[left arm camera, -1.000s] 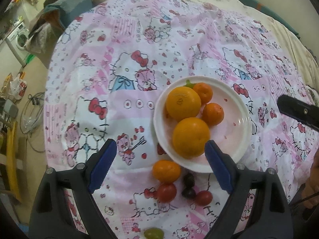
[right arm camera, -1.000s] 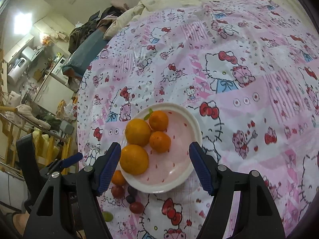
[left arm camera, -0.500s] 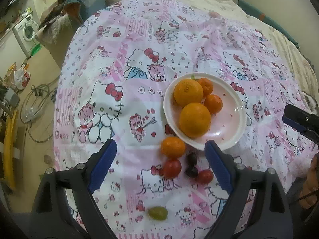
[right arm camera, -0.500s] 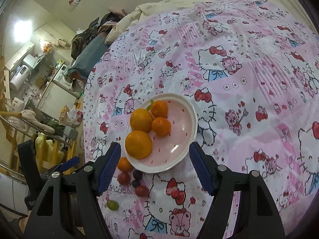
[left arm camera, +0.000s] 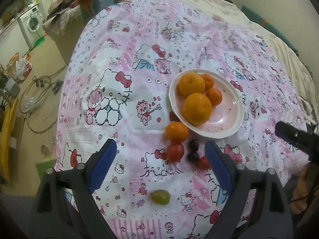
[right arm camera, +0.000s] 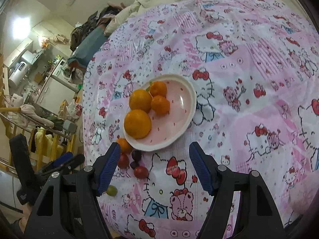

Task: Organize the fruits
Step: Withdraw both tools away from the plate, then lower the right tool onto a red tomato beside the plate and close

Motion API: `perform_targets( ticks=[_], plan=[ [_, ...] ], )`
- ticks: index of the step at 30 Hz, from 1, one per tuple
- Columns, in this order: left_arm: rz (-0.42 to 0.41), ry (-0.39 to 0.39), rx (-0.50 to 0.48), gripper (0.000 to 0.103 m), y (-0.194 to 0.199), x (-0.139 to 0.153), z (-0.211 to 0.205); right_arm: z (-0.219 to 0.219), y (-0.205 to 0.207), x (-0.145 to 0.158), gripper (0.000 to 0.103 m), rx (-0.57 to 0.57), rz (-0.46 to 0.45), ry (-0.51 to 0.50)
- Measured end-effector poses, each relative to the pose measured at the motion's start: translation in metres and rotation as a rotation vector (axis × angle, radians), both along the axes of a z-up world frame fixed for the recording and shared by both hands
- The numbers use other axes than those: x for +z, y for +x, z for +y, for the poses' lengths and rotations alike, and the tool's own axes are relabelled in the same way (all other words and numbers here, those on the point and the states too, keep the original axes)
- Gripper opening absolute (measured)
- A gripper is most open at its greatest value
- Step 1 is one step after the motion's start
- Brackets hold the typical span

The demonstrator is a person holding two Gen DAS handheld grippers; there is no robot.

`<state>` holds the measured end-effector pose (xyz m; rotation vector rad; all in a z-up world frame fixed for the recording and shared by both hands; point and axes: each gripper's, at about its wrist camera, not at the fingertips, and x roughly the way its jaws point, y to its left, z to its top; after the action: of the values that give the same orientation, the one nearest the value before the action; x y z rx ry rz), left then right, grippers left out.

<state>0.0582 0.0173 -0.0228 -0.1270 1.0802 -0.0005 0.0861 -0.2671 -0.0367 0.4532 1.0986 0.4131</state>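
A pink cartoon-print cloth [left arm camera: 123, 63] covers the table, and on it sits a white plate [left arm camera: 229, 123] with a pink speckled well, the place where the fruit seems meant to go. Four pieces already lie in it, crowded to one side: two oranges, one [left arm camera: 197, 108] near the rim and the other [left arm camera: 191, 84] behind it, touching, and two mandarins [left arm camera: 214, 96] [left arm camera: 208, 80] tucked against them. The other half of the plate is bare, so there looks to be room for what is left. Outside, a third mandarin [left arm camera: 176, 131] rests just against the plate's near rim; below it lies a tomato [left arm camera: 175, 152], then two dark grapes [left arm camera: 193, 145] [left arm camera: 193, 157] one under the other, and a smaller tomato [left arm camera: 203, 163] partly hidden behind a finger. A green grape [left arm camera: 160, 197] lies alone, well apart from that cluster and nearest the camera. By this count four fruits are placed and six remain, so the job seems a bit under halfway. The left gripper [left arm camera: 160, 164] hangs above the loose cluster with its blue pads spread wide and nothing between them; the right gripper [right arm camera: 154, 164] is likewise spread and empty, facing the plate's near edge, with the loose fruit off to its left.
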Motion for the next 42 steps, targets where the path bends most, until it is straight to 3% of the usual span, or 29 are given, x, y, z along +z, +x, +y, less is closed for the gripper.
perform_targets(
  ticks=[11,16,27,31,38,42],
  plan=[
    [0.034,-0.006,0.067,0.088,0.004,-0.013,0.01,0.012,0.008,-0.048,0.073,0.027,0.172,0.03],
    [0.073,-0.036,0.107,0.088,0.008,-0.021,0.017,0.046,0.01,-0.065,0.067,0.14,0.221,0.032],
    [0.091,-0.038,0.134,0.088,0.009,-0.027,0.028,0.112,0.014,-0.094,0.052,0.314,0.241,-0.093],
    [0.099,-0.034,0.137,0.088,0.008,-0.031,0.031,0.114,0.012,-0.095,0.032,0.333,0.235,-0.113],
    [0.101,-0.034,0.122,0.087,0.008,-0.033,0.028,0.104,0.01,-0.086,0.032,0.317,0.217,-0.085],
    [0.125,-0.066,0.026,0.079,0.007,-0.039,0.009,0.082,0.01,-0.073,0.032,0.25,0.19,-0.052]
  ],
)
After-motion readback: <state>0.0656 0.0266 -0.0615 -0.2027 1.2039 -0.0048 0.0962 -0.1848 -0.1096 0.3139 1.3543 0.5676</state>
